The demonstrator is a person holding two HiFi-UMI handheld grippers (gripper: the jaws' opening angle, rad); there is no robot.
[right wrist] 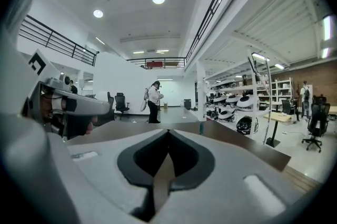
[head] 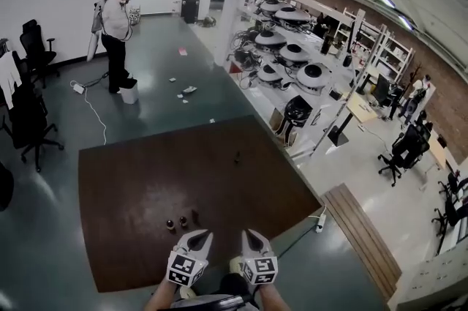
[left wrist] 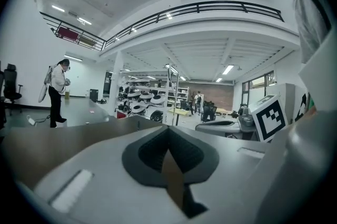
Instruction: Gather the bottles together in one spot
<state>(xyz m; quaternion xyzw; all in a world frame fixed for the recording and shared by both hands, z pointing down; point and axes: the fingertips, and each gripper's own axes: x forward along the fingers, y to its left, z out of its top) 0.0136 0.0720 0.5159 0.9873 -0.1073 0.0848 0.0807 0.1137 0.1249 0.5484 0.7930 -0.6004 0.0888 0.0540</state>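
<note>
Bottles noted in two places on the brown bench [head: 146, 178]: what look like three small dark ones are clustered near its front edge [head: 183, 222], and a lone one [head: 236, 156] stands well apart, toward the bench's middle. Too small for type or cap to be told.

Left gripper [head: 199, 238] and right gripper [head: 252, 236] are held side by side just behind the cluster, above the near edge. In each gripper view the fingers [left wrist: 105, 175] [right wrist: 95, 165] are pressed together, with nothing between them.

Risks judged from here:
- The lone bottle can be reached only across the bench. The cluster sits just ahead of the left gripper, so a low sweep forward could knock it down or scatter it.
- With the fingers shut, the lone bottle would be pushed over, not gripped, unless they are parted first.
- A toppled bottle could roll, and the cluster's spot is close to the front edge, so a fall to the floor is possible.
- On set-down beside the others, a neighbour could be clipped if the bottle is brought in tilted.
</note>
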